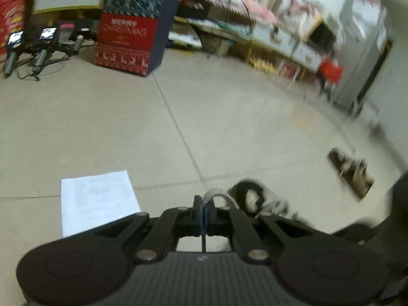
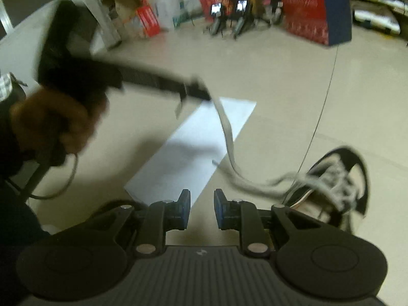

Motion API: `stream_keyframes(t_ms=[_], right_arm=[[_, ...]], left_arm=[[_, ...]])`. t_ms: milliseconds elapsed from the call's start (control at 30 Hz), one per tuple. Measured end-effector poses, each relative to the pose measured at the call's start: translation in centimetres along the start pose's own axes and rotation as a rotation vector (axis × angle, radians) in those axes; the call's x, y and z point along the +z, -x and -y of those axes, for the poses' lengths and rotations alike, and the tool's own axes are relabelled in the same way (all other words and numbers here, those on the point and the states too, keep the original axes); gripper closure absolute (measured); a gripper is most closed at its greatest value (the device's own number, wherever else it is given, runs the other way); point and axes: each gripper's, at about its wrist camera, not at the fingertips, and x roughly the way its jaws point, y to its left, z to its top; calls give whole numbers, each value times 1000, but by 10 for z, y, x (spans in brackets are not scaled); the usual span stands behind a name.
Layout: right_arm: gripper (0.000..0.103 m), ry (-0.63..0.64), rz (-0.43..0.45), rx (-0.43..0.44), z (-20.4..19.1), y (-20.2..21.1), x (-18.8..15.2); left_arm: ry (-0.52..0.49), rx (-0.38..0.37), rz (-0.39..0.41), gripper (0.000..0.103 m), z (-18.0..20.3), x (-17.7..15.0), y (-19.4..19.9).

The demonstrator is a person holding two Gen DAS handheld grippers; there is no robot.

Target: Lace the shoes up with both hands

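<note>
so everything's down on the floor (image 2: 280, 81). From the right wrist view, the sheet of paper (image 2: 193, 150) lies straight ahead of the right gripper (image 2: 202, 205), and the shoe (image 2: 339, 186) sits just to the right of it. The lace (image 2: 229, 137) runs from the shoe up and left over the paper to the left gripper (image 2: 196, 91), which hangs above the sheet's far end. Way behind, the Christmas box (image 2: 316, 10) stands with two little tripods (image 2: 229, 23) to its left (pretty blurry). In the left wrist view a second shoe (image 1: 350, 174) lies off to the right, well apart from the first
</note>
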Motion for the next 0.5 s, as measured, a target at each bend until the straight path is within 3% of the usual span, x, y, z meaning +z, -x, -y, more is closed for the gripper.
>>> stream_keyframes(t_ms=[200,333,433,500], right_arm=[[83,-83,47,-59,11,-32,1],[83,-21,116,-143,-1,-34,1],[83,28,181,-241,0,-31,7],[83,-15,237,-289,10,-19,12]], left_arm=[[164,-32,67,101,-15,13,16],[301,-87,98,101,-29,19,20],[362,-109,76,101,-32,15,13],[437,-117,35,101,-37,4,1]])
